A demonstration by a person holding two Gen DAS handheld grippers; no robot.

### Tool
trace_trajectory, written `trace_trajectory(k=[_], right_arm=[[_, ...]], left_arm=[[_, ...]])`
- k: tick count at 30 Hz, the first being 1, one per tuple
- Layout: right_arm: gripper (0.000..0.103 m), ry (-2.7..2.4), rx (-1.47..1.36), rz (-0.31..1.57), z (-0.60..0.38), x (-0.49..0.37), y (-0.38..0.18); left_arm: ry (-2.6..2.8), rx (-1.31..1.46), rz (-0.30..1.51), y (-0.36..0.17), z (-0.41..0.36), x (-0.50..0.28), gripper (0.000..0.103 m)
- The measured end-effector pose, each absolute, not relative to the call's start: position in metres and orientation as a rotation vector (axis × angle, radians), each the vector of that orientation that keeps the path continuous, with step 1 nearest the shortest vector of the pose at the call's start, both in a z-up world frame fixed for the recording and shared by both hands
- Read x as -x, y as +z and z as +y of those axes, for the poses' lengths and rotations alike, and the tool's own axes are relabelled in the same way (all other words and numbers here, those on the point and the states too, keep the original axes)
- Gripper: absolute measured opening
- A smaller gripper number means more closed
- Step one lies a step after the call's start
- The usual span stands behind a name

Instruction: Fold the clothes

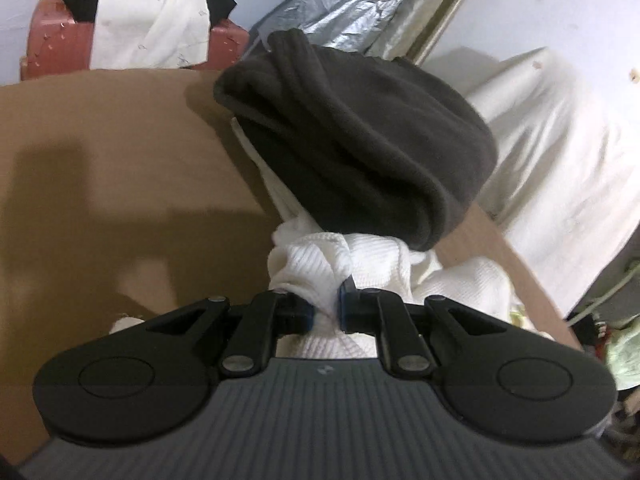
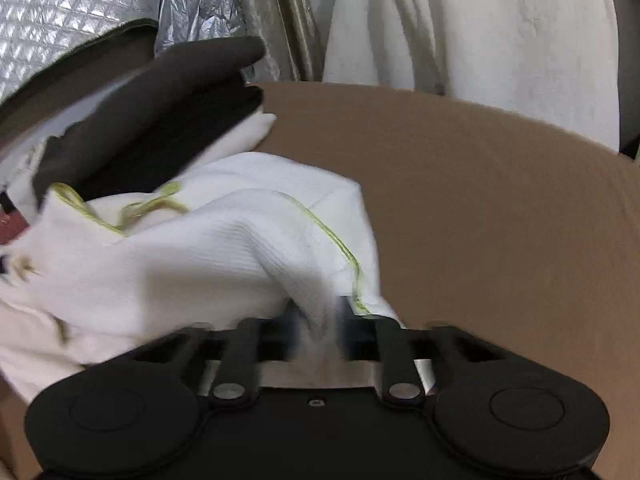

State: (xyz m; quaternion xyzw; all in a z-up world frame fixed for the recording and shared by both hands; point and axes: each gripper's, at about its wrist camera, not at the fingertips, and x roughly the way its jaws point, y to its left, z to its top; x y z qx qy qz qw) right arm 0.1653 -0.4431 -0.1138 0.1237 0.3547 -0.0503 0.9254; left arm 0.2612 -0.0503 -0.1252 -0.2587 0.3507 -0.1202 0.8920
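**Ana:** Cloth first: where is it, and who has it?

**Ben:** Both grippers do. The white knit garment [image 1: 376, 276] lies bunched on the brown table [image 1: 120, 152], its far part under a folded dark fleece [image 1: 360, 136]. The left gripper [image 1: 326, 306] has its jaws nearly closed, pinching a gathered tuck of the white knit. The right gripper [image 2: 320, 320] is blurred, but its jaws stand narrow with a fold of the same garment [image 2: 224, 240] between them, close to the yellow-green stitched hem [image 2: 340, 248].

**Ana:** How will it behave?

**Ben:** Soft and light, I'd judge. It sags between the two grips and holds no shape of its own. The ribbed weave should give the pads some bite, so slipping seems unlikely.

**Ana:** Best place to hold?

**Ben:** Along the hem or at a corner, where the fabric is doubled. A pinch mid-panel only bunches it. The fleece on top may drag along if the white piece is pulled.
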Motion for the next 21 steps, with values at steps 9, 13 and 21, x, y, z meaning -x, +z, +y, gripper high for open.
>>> trace_trajectory(k=[9, 13, 21], right_arm=[[0.013, 0.325, -0.314, 0.827, -0.357, -0.088, -0.074], [0.013, 0.475, -0.301, 0.919, -0.327, -0.066, -0.056], [0.022, 0.591, -0.077, 1.075, -0.322, -0.074, -0.056]], left_arm=[[-0.317, 0.675, 0.776, -0.129, -0.03, -0.256, 0.014], [-0.289, 0.679, 0.787, -0.129, -0.02, -0.259, 0.02], [-0.22, 0.708, 0.889, -0.146, -0.015, -0.267, 0.026]])
